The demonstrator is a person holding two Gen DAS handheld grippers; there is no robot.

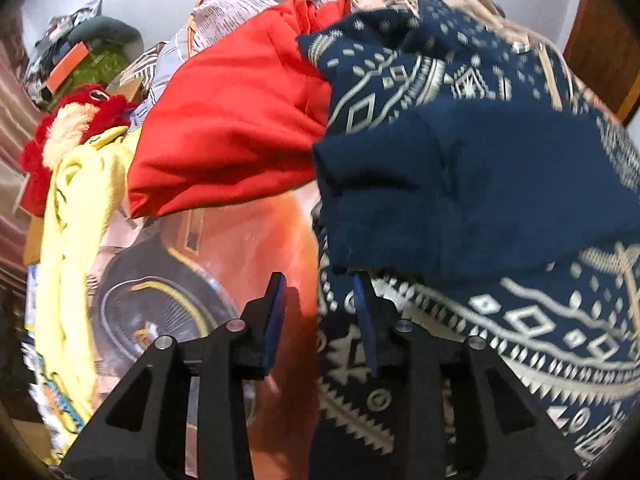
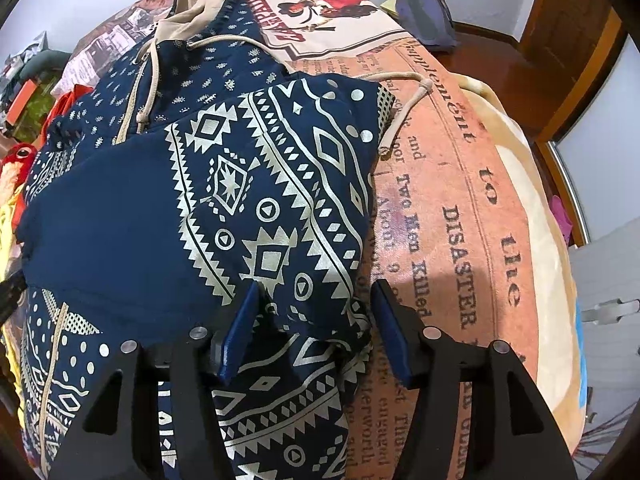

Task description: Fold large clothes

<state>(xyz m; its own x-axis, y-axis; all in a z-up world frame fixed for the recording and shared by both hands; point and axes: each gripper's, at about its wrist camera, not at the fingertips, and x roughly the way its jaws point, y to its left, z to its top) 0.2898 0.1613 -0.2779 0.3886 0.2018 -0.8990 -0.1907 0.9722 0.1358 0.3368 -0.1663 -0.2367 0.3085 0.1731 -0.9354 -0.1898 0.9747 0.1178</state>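
Apparently empty, the left gripper (image 1: 320, 300) had its jaws spread, one blue pad over the printed bedspread (image 1: 248, 232) and the other at the edge of the navy patterned hoodie (image 1: 480, 184), with nothing pinched between them. The right gripper (image 2: 316, 320) was likewise spread, its jaws straddling a fold of the same hoodie (image 2: 240, 200) without clamping it; the cloth only bunched between the pads. The hoodie lay on the bed, a sleeve or side panel already turned over the body, its hood (image 2: 200, 4) and drawcord (image 2: 404, 108) pointing away from the right camera. Both grippers probably sat at the near hem so as to take it for the next fold. A red garment (image 1: 232, 132) and a yellow one (image 1: 80, 220) were heaped beside it, likely waiting their turn. Motion blur smeared the hoodie in the left view, and its near hem was cut off beneath the gripper bodies, so the fold's exact shape stayed unclear.
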